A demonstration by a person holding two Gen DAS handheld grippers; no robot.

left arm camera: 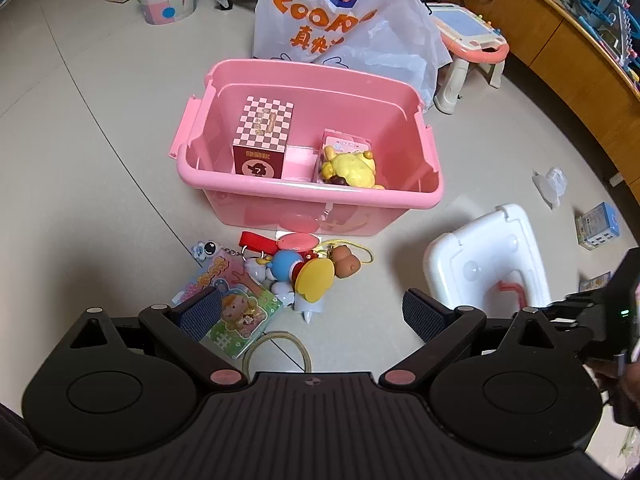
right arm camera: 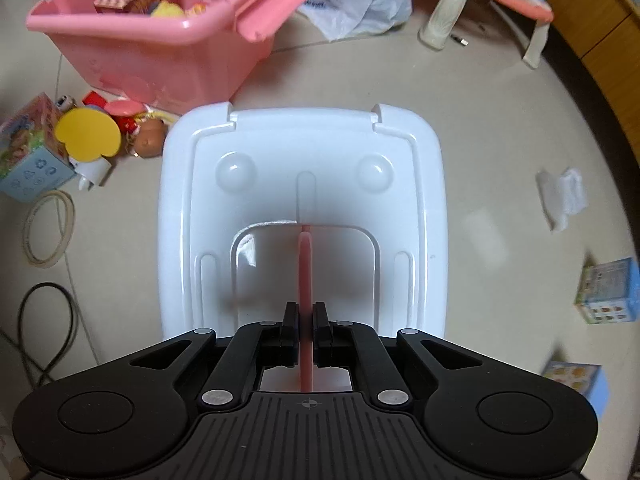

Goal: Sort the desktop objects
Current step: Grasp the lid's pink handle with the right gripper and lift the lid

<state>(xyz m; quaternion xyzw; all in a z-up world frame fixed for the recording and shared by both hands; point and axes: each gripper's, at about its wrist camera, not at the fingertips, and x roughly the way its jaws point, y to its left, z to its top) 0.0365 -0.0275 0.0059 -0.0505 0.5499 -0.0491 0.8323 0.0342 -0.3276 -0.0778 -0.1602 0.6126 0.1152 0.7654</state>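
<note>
The right tool (right arm camera: 306, 328) is closed tight on the thin pink handle (right arm camera: 306, 264) of a white lid (right arm camera: 424, 168), its two black fingers pinching the strip from either side. The lid is a glossy, rounded rectangle with a raised rim, two round dimples, a central groove and notches at its far corners. In the left wrist view it shows tilted (left arm camera: 516, 240), just to the right of the pink bin (left arm camera: 224, 184).

The left tool (left arm camera: 316, 312) hangs wide open above the floor with nothing between its fingers. Below it lies a small heap of toys: a flat illustrated packet (left arm camera: 240, 312), a blue round figure (left arm camera: 286, 266), a yellow wing-shaped piece (left arm camera: 316, 280) and a brown figure (left arm camera: 346, 264) on a yellow cord, all just in front of the bin.

The bin stands open on the pale floor (left arm camera: 80, 160). Inside it are an upright checkered box (left arm camera: 266, 128) and a yellow plush (left arm camera: 354, 168) in clear packaging. A white printed bag (left arm camera: 340, 16) slumps behind the bin, and a small blue carton (right arm camera: 610, 292) sits well off to the right.
</note>
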